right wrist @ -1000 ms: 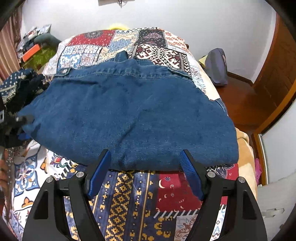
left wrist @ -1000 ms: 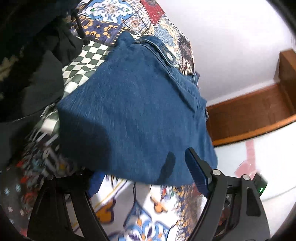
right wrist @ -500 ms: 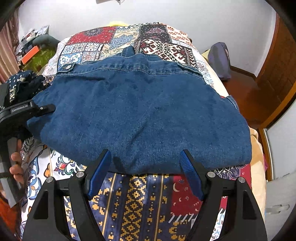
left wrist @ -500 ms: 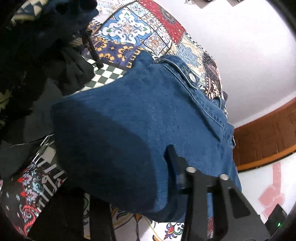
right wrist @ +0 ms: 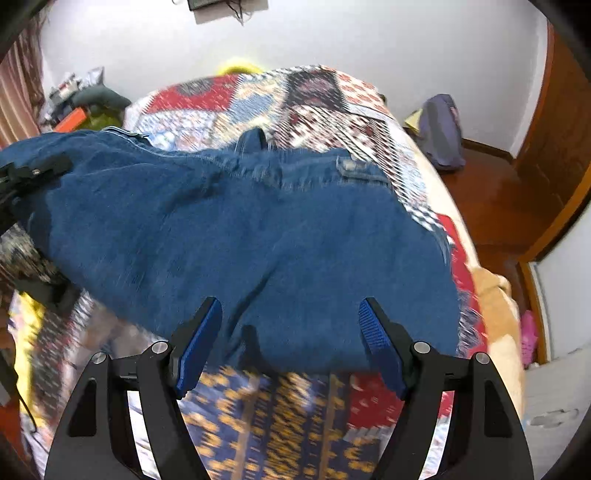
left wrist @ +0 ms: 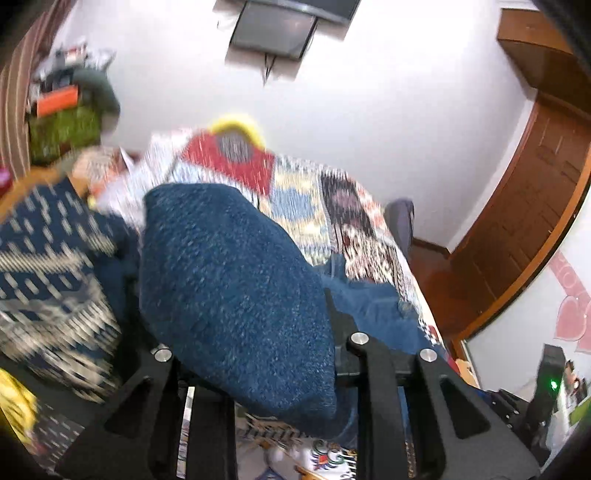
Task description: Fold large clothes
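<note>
Our left gripper [left wrist: 255,332] is closing on a thick bunch of the jeans [right wrist: 258,240], and the denim fills the gap between its fingers and bulges up in front of the lens. Our right gripper [right wrist: 291,339] hangs with its blue pads [right wrist: 199,343] wide apart, just over the near hem of the jeans; we cannot tell whether the pads touch the cloth, but they do not squeeze it.

The jeans lie across the patchwork bedspread [right wrist: 295,96], waistband toward the far wall. Their left end is lifted off the bed where our left gripper [right wrist: 22,177] holds it, while the right end rests flat near the bed's edge.

Around us the room is crowded. From the left wrist, the raised denim blocks most of the bed, and a dark patterned cloth [left wrist: 48,266] is heaped just beside it on the left. A yellow cushion [left wrist: 236,125] peeks over the far end of the bed. Past the far left corner stands a cluttered pile with an orange box [right wrist: 70,120] and something green. A grey bag [right wrist: 441,133] sits on the floor beside the bed's far right corner, near the wooden door [right wrist: 554,140]. A dark screen [left wrist: 275,27] hangs on the white wall above. Both views are blurred.
</note>
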### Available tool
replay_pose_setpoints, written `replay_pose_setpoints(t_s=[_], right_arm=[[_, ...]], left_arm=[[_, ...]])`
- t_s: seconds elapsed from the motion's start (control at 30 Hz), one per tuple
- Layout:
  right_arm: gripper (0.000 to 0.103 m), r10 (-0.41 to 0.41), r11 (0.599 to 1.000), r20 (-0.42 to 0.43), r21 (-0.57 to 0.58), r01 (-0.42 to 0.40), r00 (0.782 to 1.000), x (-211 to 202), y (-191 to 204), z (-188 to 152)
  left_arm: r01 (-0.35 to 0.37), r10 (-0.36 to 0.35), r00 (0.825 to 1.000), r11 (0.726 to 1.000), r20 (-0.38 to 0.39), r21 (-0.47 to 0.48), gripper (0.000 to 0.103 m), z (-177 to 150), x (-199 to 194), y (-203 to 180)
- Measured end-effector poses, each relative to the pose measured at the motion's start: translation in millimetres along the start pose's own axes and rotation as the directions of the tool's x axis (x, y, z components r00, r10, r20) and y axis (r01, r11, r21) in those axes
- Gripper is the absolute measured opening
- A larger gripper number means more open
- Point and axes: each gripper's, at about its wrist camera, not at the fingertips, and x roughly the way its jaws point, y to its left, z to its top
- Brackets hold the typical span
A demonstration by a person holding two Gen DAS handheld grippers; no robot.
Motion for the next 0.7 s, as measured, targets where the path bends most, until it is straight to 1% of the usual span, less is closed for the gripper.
replay_pose_setpoints(t_s=[0.13,0.2,0.27,0.3,0.37,0.43,0.47,0.53,0.6,0.63,0.67,0.7], right_arm=[[0.073,0.118,0.993,0.012,0.025,-0.119,0.993,9.7,32.8,21.4],[0.073,0.194,0.981,0.005,0.029,-0.194,0.981,21.3,55.0,29.1],[0.073,0.249,0.969,-0.023,0.015,-0.248,0.968,37.4,80.5,33.1],[0.073,0.263,0.965,-0.039,0.004,-0.264,0.964,44.7,89.4,33.0],[0.073,0.272,0.961,-0.087,-0.020,-0.275,0.958,63.5,109.2,29.8],[0.073,0.267,0.962,-0.121,-0.026,-0.272,0.956,80.6,119.8,22.0],[0.073,0.273,0.960,-0.145,-0.021,-0.279,0.951,88.1,120.8,18.0],[0.073,0.296,0.953,-0.207,0.001,-0.302,0.933,102.2,116.6,12.5],[0.073,0.311,0.948,-0.217,-0.002,-0.319,0.925,100.6,106.5,8.5],[0.073,0.310,0.948,-0.209,-0.004,-0.317,0.928,95.7,100.4,7.6],[0.073,0.294,0.954,-0.195,-0.005,-0.301,0.936,89.0,92.4,6.7],[0.073,0.266,0.962,-0.168,-0.012,-0.272,0.949,79.8,82.1,4.8]], left_arm=[[-0.064,0.060,0.995,0.997,0.085,0.047,0.023,10.1,-29.9,10.2],[-0.083,0.076,0.991,0.995,0.107,0.062,0.023,10.0,-38.1,15.3],[-0.095,0.087,0.990,0.993,0.115,0.071,0.023,8.1,-41.1,18.2],[-0.101,0.092,0.989,0.992,0.113,0.079,0.023,6.2,-40.5,19.9],[-0.110,0.101,0.990,0.990,0.100,0.089,0.023,0.1,-37.4,22.7],[-0.124,0.117,0.990,0.987,0.075,0.105,0.023,-9.9,-31.3,23.7],[-0.130,0.123,0.990,0.985,0.064,0.111,0.023,-14.1,-23.7,23.5],[-0.144,0.139,0.989,0.982,0.050,0.120,0.023,-20.6,-15.3,21.7],[-0.154,0.149,0.988,0.979,0.047,0.131,0.023,-21.6,-8.2,16.8],[-0.157,0.151,0.987,0.978,0.048,0.137,0.023,-22.3,-6.4,13.5],[-0.155,0.149,0.988,0.977,0.049,0.147,0.023,-21.8,-5.0,9.7],[-0.150,0.144,0.988,0.977,0.052,0.153,0.023,-21.3,-3.7,5.2]])
